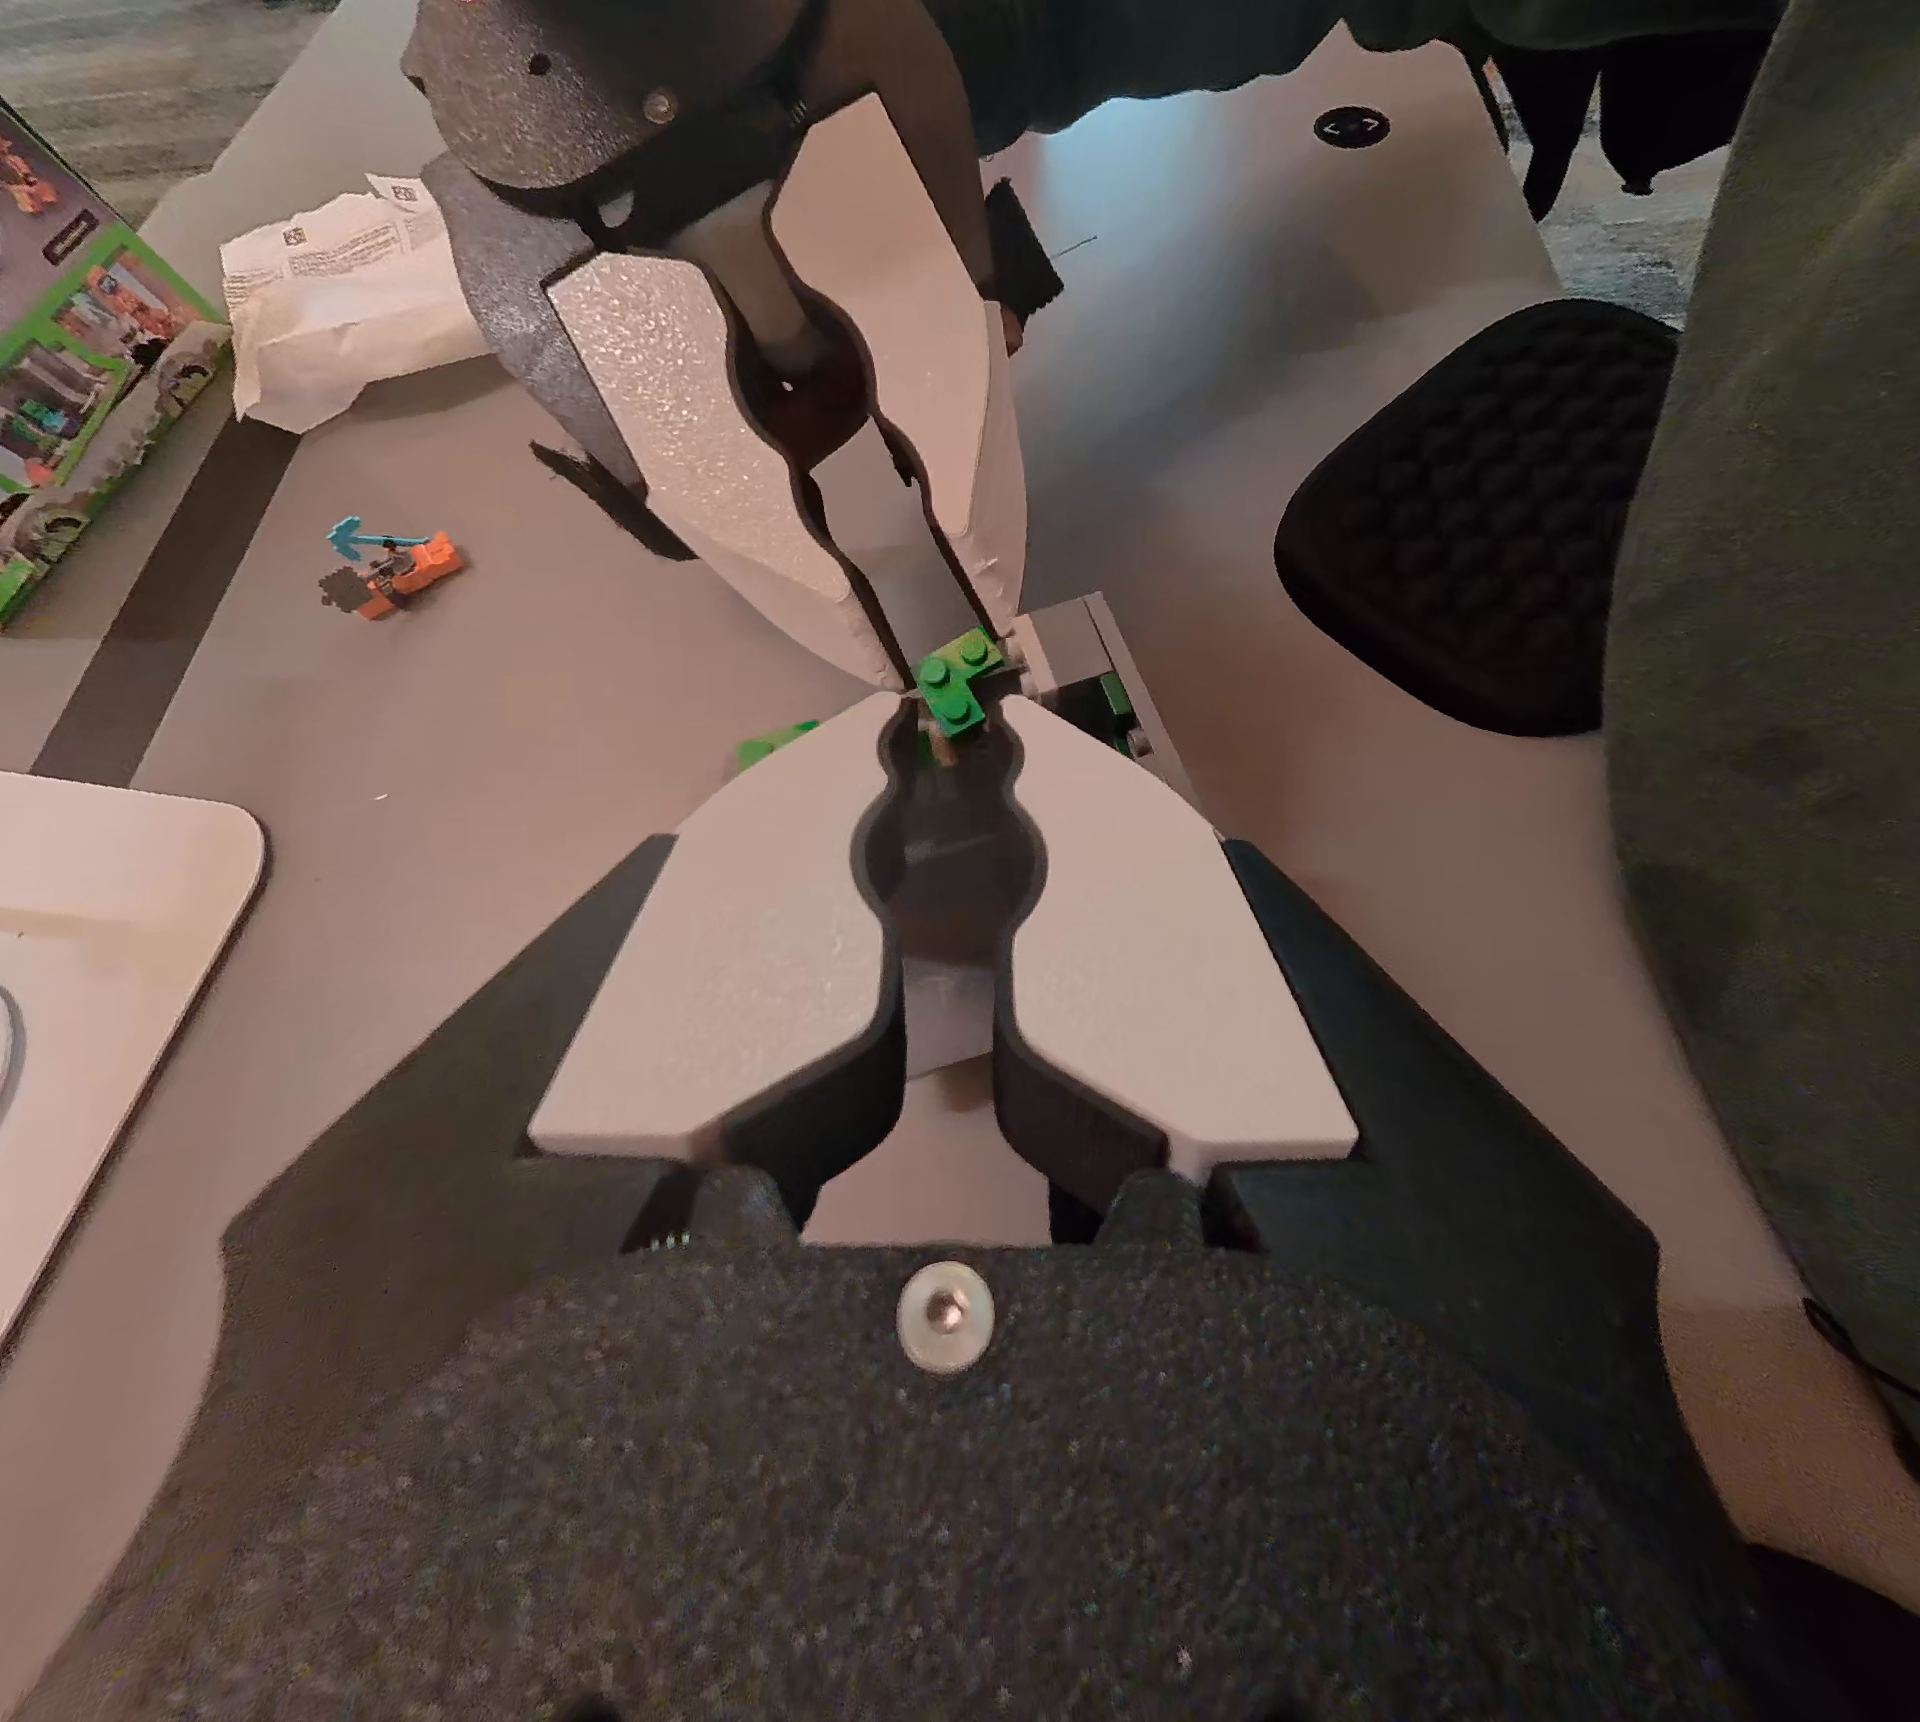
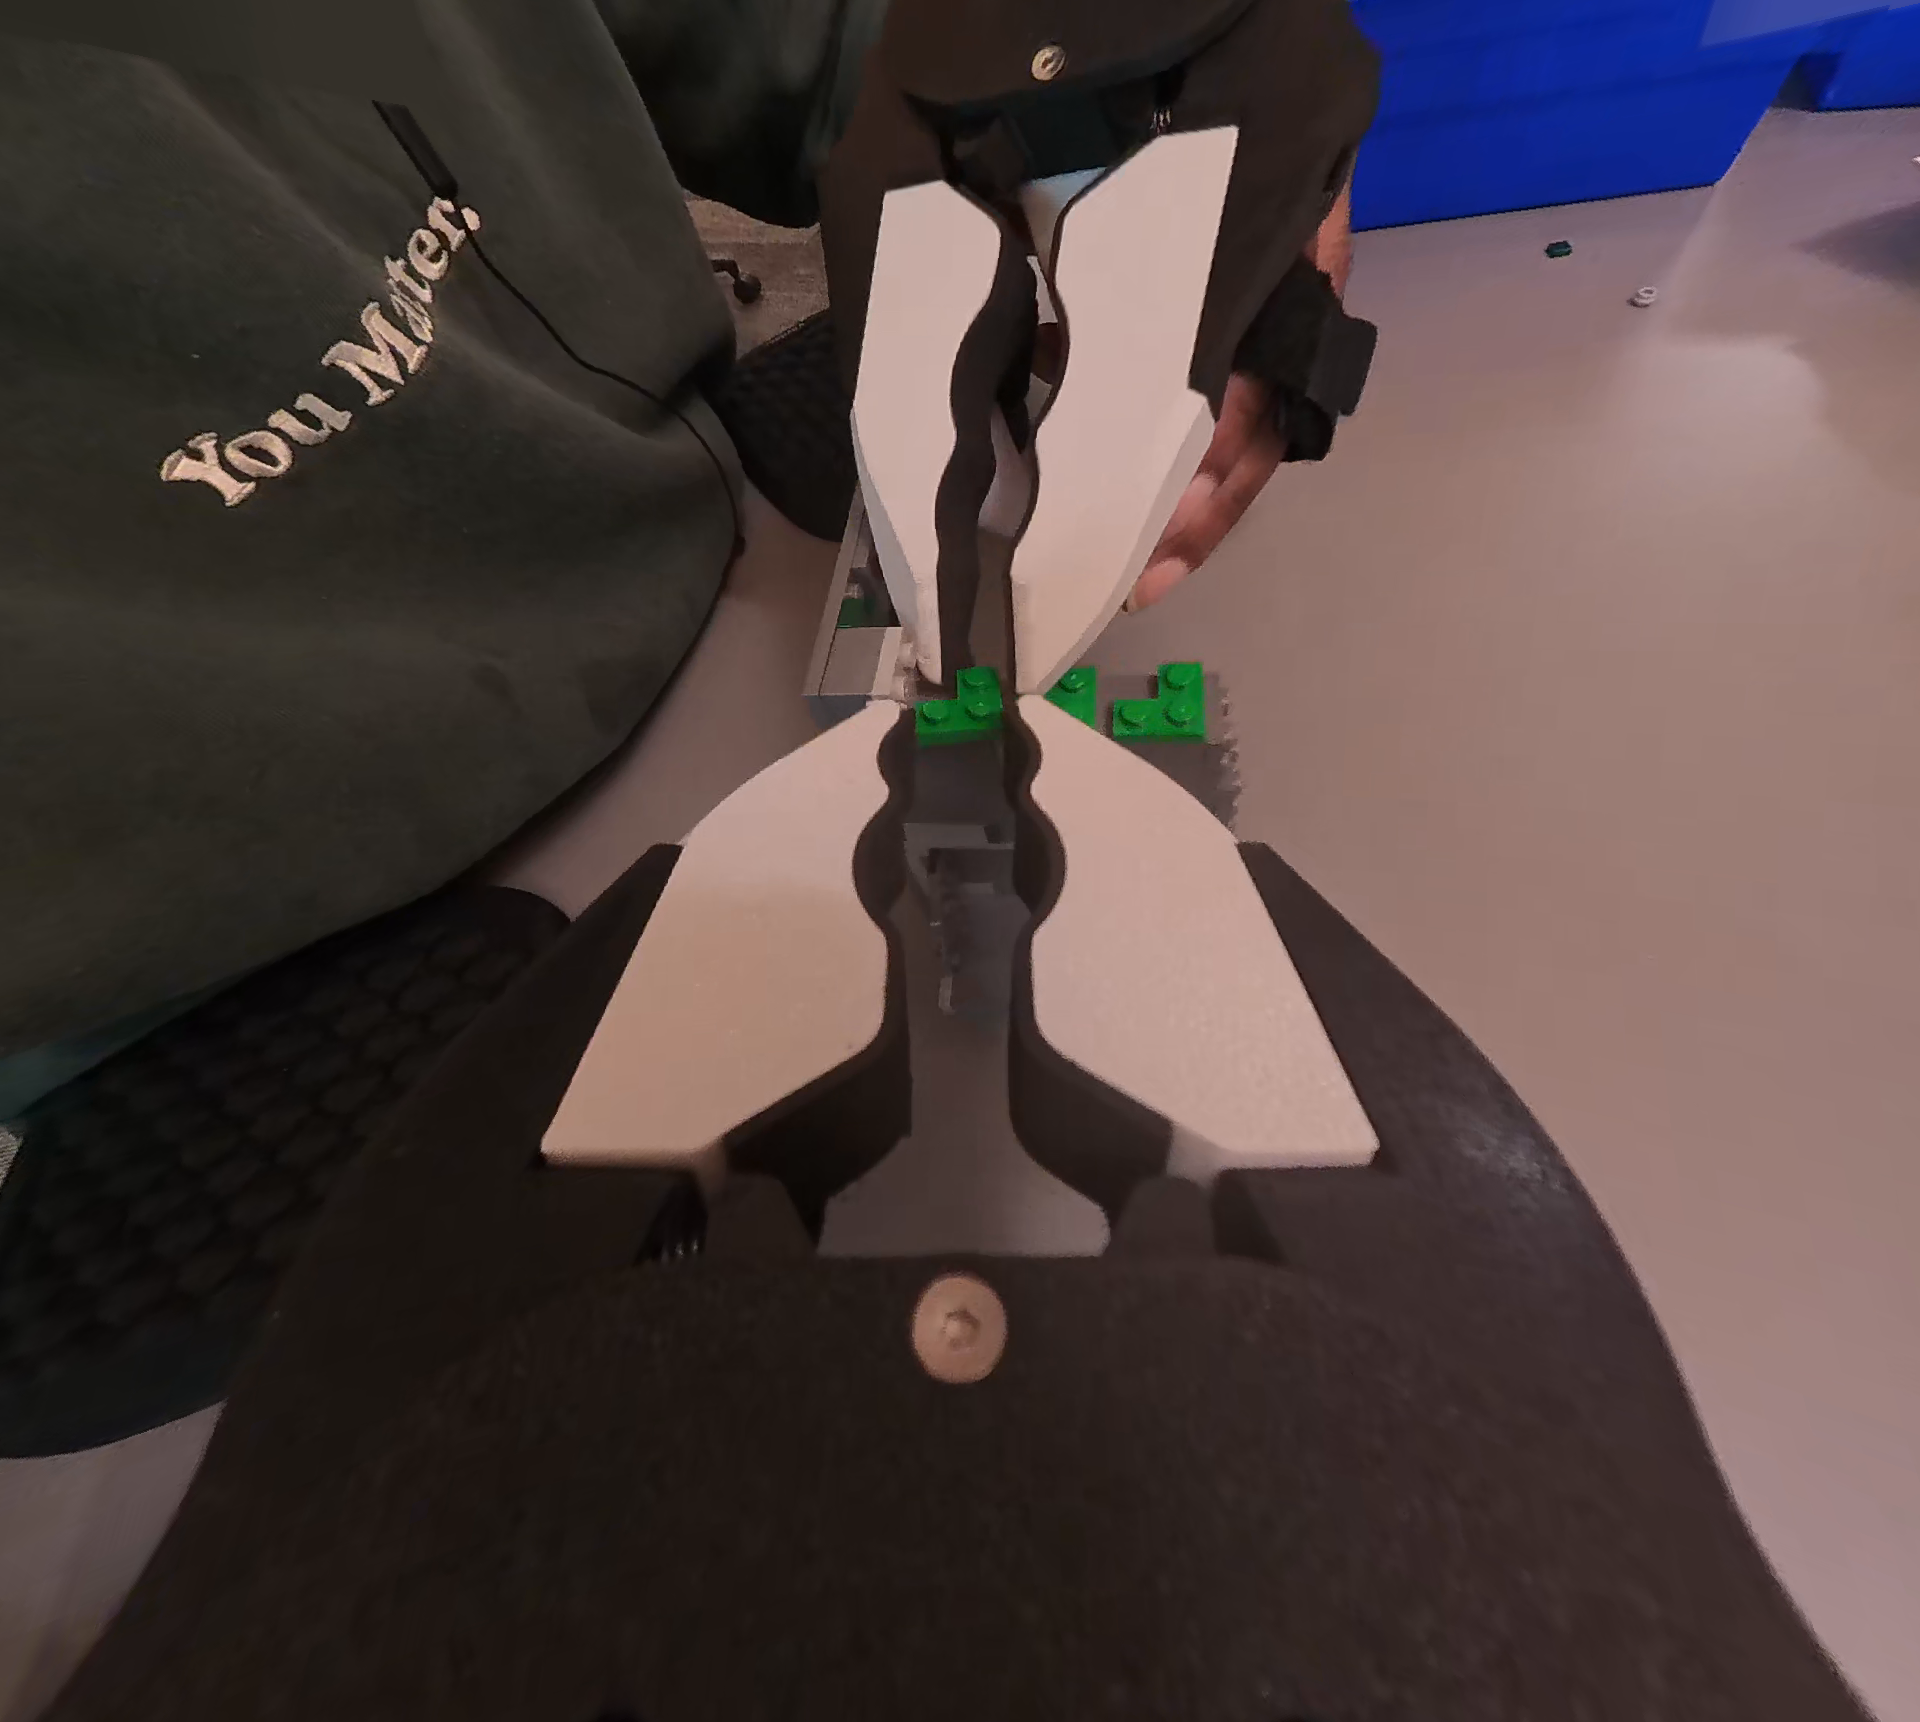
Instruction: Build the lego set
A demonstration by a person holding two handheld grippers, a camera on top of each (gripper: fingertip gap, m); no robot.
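A green corner plate (image 1: 958, 687) sits on top of a grey Lego build (image 1: 1086, 649) on the grey table, right where both grippers meet. My left gripper (image 1: 951, 716) is shut, its tips pinching the green corner plate. My right gripper (image 2: 961, 718) is shut around the end of the grey build (image 2: 956, 893), with the same green plate (image 2: 961, 704) between its tips. In the left wrist view the right gripper (image 1: 951, 662) comes down from above. In the right wrist view the left gripper (image 2: 977, 673) does the same. Two more green corner plates (image 2: 1162, 708) sit on the build to the right.
A Lego box (image 1: 83, 384), a torn paper bag (image 1: 332, 301), a small orange figure with a blue pickaxe (image 1: 390, 571) and a white tray (image 1: 104, 945) lie at the left. A black mesh chair seat (image 1: 1475, 519) and the person's green sweatshirt are close. Blue bins (image 2: 1558, 10) stand behind. Less than 4 cm separates the two grippers' tips.
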